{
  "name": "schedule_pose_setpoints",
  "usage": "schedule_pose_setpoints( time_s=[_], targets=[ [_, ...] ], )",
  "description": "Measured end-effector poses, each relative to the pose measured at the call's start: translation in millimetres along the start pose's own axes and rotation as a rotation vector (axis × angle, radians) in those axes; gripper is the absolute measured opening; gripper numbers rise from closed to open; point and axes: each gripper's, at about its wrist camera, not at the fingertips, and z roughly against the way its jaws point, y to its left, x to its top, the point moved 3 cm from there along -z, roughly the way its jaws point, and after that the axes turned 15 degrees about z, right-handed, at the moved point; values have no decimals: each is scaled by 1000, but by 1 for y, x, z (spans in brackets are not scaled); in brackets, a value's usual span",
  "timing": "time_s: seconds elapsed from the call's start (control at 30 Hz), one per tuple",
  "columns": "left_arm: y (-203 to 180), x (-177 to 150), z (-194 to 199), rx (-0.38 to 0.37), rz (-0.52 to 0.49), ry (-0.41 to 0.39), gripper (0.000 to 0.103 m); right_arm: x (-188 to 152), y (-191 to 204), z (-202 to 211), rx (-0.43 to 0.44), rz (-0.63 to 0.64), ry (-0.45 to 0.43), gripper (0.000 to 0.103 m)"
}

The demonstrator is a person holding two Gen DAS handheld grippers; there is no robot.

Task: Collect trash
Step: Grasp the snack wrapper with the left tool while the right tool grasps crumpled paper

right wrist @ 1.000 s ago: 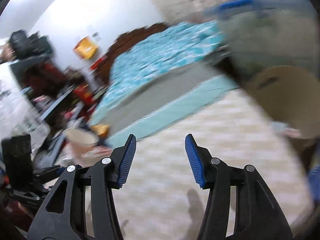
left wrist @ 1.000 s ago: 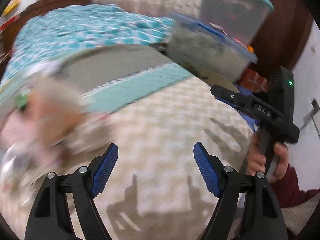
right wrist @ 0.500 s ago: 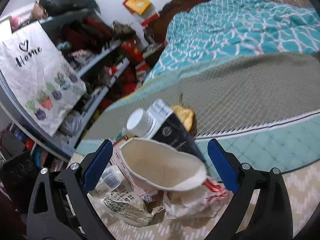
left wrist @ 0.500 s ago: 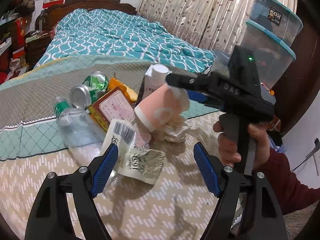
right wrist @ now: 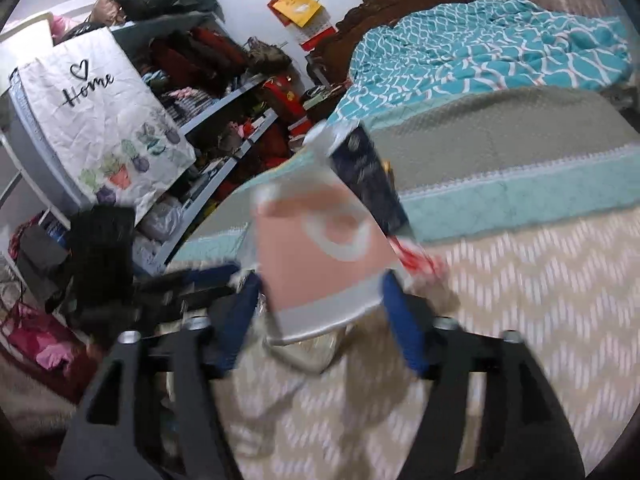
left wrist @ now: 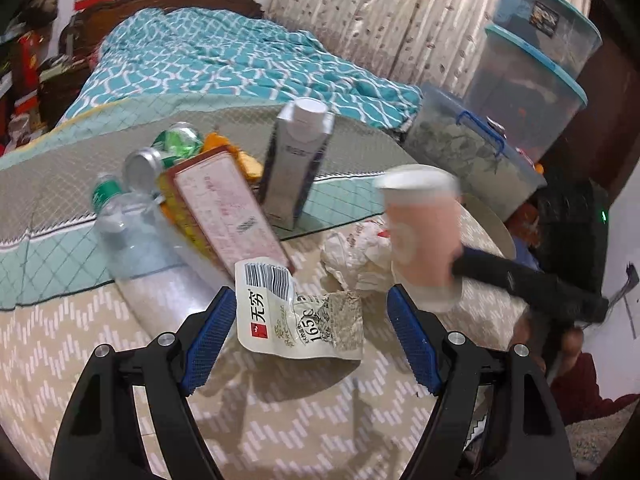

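Pink paper cup (left wrist: 422, 236) stands upright between the fingers of your right gripper (right wrist: 320, 312), whose jaws are closing on it, pads at its lower sides. Just left of the cup: crumpled tissue (left wrist: 354, 256); farther left, snack wrapper (left wrist: 298, 316), carton (left wrist: 296, 168), water bottle (left wrist: 148, 248). Your left gripper (left wrist: 308, 340) hangs wide and empty over the wrapper.

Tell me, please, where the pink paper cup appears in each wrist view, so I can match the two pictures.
Left wrist view: pink paper cup at right of centre, upright, blurred, beside the crumpled paper.
Right wrist view: the cup at centre, between the right gripper's closing jaws.
Shared landmark: the dark milk carton behind the cup.
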Motion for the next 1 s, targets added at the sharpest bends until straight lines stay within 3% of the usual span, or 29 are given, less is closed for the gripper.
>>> schedule_pose_setpoints(
  time_s=[0.1,0.4,0.53,0.63,0.77,0.87,1.0],
  targets=[
    [0,-3,4,10,-23,-4,73,-22,-3,14,-22,-37,4,80],
    [31,-9,28,18,67,-4,74,-43,-33,46,-125,-159,-53,81],
    [29,-16,27,3,66,28,73,-33,-43,55,-169,-184,-83,81],
    [22,-25,22,-56,73,76,73,-15,-41,44,-164,-146,-67,81],
    [17,-34,13,-134,113,119,73,12,-38,3,-148,-69,24,82],
    [21,-32,-3,-162,213,164,73,26,-38,-34,-126,-26,121,82],
    [27,-25,-31,-148,325,205,70,27,-37,-75,-139,10,259,82]
  ],
)
